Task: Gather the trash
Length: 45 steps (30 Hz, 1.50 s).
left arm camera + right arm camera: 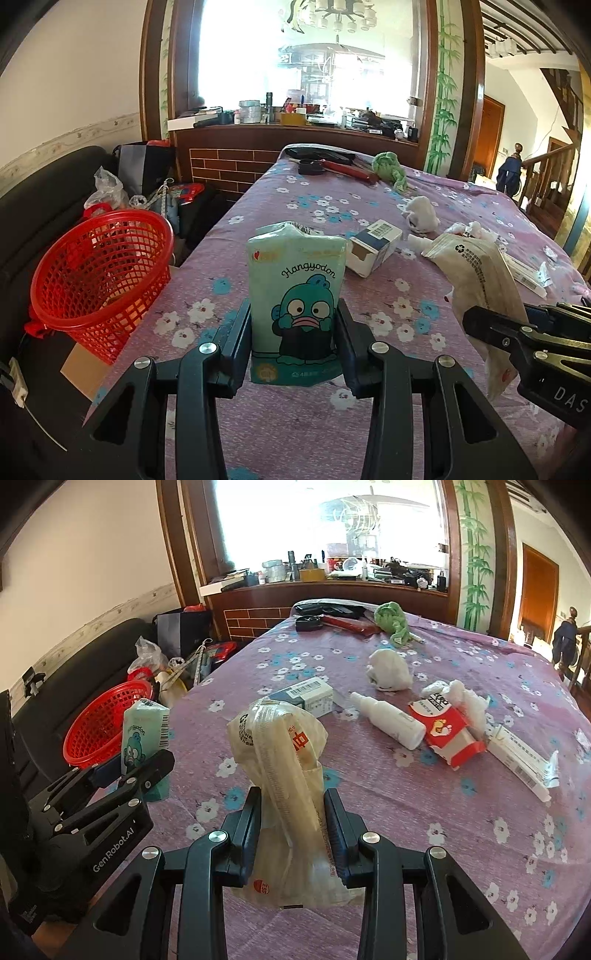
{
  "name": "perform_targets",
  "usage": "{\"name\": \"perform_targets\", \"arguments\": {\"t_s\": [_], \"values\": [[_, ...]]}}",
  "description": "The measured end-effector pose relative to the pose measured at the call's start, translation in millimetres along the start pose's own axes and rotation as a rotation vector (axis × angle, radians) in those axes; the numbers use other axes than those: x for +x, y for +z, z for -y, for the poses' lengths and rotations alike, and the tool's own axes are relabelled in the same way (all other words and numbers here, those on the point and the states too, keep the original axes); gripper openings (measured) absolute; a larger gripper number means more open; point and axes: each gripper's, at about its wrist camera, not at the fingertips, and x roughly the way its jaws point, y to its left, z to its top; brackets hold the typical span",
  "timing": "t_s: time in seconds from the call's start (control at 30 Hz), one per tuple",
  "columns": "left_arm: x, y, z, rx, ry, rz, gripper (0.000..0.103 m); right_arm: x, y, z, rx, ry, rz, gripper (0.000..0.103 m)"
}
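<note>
My left gripper [294,332] is shut on a mint-green tissue pack [297,295] printed "Hangyodon", held upright above the purple flowered table. The pack also shows in the right wrist view [144,734]. My right gripper [291,823] is shut on a crumpled cream plastic wrapper [284,760], which shows at the right of the left wrist view [476,273]. A red mesh basket [99,269] stands off the table's left edge, left of the tissue pack. More trash lies on the table: a blue-white box [306,698], a white bottle [388,720], a red-white carton [447,731], white tissue wads [388,670].
A long white box [521,764] lies near the table's right side. A green cloth [393,622], a red tool [351,624] and black items lie at the far end. A black sofa [44,192] with bags is to the left, behind the basket. A cluttered counter stands beyond the table.
</note>
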Motion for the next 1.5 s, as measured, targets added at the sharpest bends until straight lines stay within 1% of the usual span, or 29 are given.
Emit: {"name": "perform_targets", "arguments": {"t_s": [0.5, 0.73, 0.97, 1.07, 1.17, 1.3, 1.4, 1.5], "values": [[1, 1, -17, -0.028, 0.025, 0.002, 0.040, 10, 8, -27, -0.053, 0.033, -0.006, 0.037], [1, 1, -27, -0.044, 0.034, 0.003, 0.040, 15, 13, -32, -0.064, 0.040, -0.011, 0.037], [-2, 5, -47, -0.075, 0.050, 0.013, 0.040, 23, 24, -42, -0.077, 0.061, -0.027, 0.037], [-6, 13, -65, -0.103, 0.063, 0.027, 0.040, 28, 35, -48, -0.070, 0.098, -0.048, 0.037], [-13, 24, -92, -0.144, 0.092, 0.049, 0.040, 33, 49, -60, -0.073, 0.138, -0.064, 0.037], [-19, 37, -140, -0.209, 0.158, 0.067, 0.040, 44, 74, -91, -0.093, 0.219, -0.088, 0.037], [-16, 44, -172, -0.241, 0.199, 0.057, 0.040, 58, 90, -116, -0.099, 0.284, -0.115, 0.037], [-8, 47, -196, -0.259, 0.225, 0.035, 0.040, 74, 103, -142, -0.110, 0.328, -0.137, 0.037]]}}
